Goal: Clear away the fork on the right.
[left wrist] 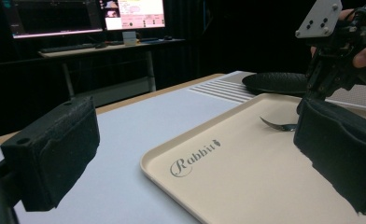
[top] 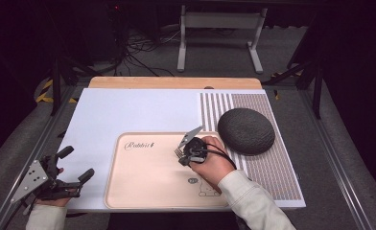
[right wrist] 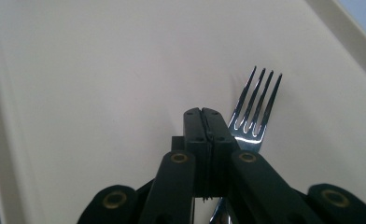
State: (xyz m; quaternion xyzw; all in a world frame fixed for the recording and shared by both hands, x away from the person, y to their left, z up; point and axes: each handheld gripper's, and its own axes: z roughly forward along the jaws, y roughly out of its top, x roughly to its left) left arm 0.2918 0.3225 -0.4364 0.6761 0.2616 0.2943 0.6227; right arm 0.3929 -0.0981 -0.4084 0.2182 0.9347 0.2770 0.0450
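1. Beige tray lies on the surface; its near edge is cut off in the left gripper view.
2. Left gripper: jaws released, empty, beside the tray.
3. Right gripper: jaws clenched; whether they pinch the fork cannot be told. Handle hidden, tines point away along the tray.

"Rabbit" (script) — on tray

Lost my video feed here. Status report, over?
Left gripper open, idle off the tray. Right gripper shut, jaws pressed together beside the fork over the tray. Dark round plate sits apart.
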